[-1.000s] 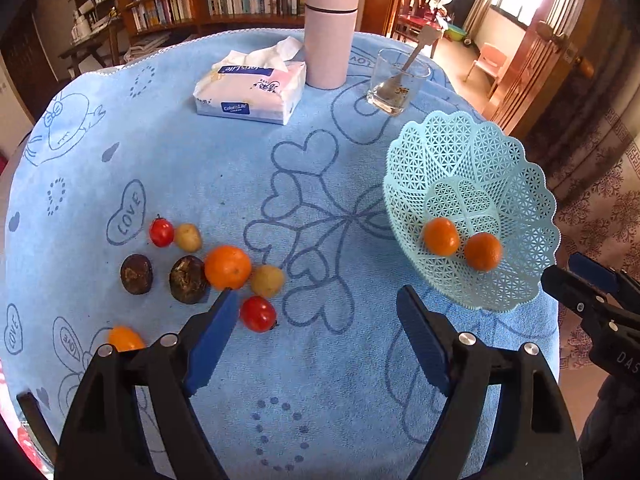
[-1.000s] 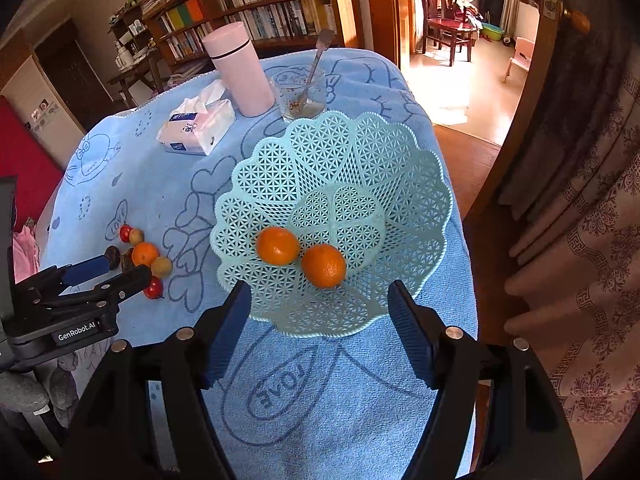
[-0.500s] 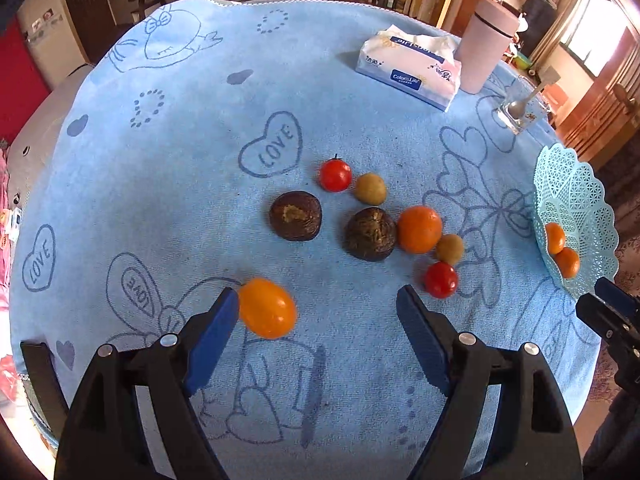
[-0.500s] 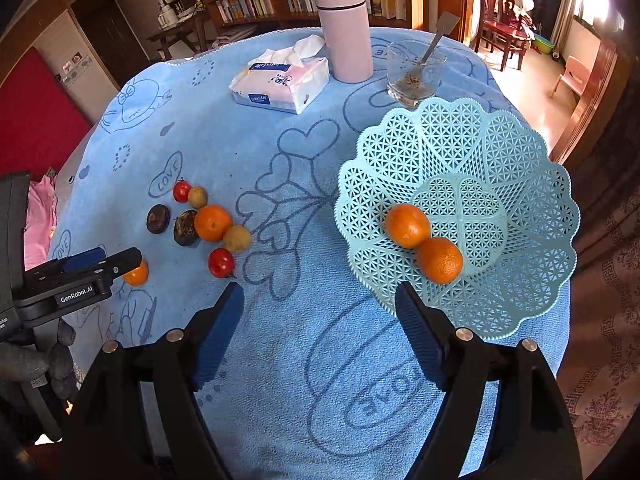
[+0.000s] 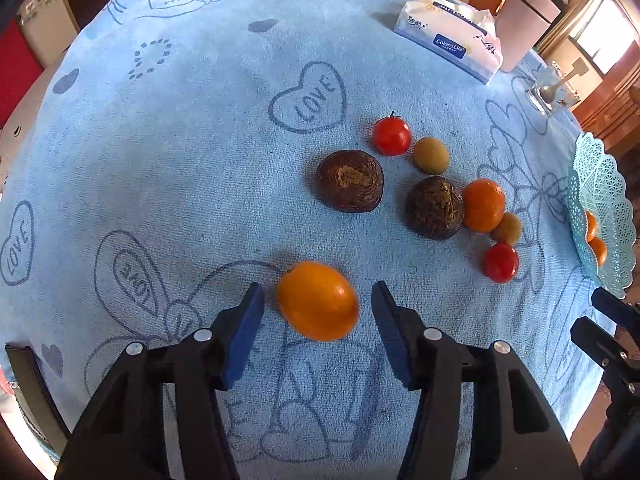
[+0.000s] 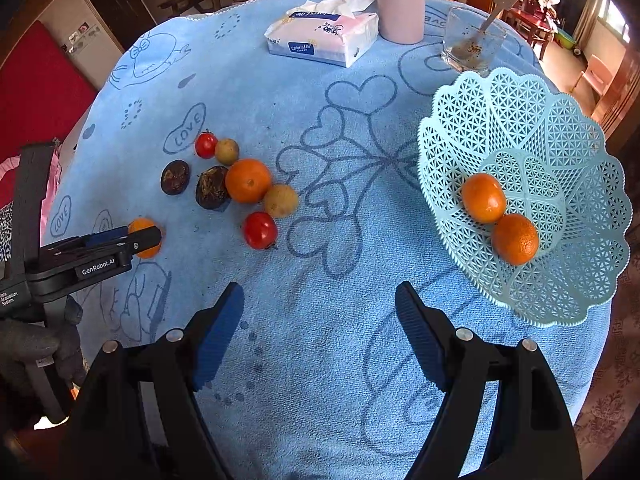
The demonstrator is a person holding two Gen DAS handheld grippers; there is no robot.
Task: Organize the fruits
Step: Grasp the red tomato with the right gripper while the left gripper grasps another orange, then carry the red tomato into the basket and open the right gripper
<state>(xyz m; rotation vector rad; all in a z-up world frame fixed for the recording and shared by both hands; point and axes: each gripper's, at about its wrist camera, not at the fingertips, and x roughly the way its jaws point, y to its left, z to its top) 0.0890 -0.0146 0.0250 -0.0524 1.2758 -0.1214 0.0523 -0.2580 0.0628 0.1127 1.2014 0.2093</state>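
An orange fruit (image 5: 318, 301) lies on the blue cloth between the open fingers of my left gripper (image 5: 318, 312); the pads stand just apart from it on each side. It also shows in the right wrist view (image 6: 146, 236), partly behind the left gripper (image 6: 120, 240). Further off lie two red tomatoes (image 5: 392, 136), two dark brown fruits (image 5: 350, 180), an orange (image 5: 483, 205) and two yellow-green fruits (image 5: 430, 155). The light-blue lattice basket (image 6: 560, 128) holds two oranges (image 6: 484, 198) at the right. My right gripper (image 6: 320, 320) is open and empty over bare cloth, left of the basket.
A tissue pack (image 6: 324, 40), a pink flask (image 6: 401, 0) and a glass with a spoon (image 6: 472, 44) stand at the table's far side. The round table's edge (image 6: 592, 360) drops off just beyond the basket. Bookshelves and chairs stand behind.
My left gripper swung left from the basket side and closed in on the lone orange fruit, which now sits between its fingers. My right gripper drew back left from the basket.
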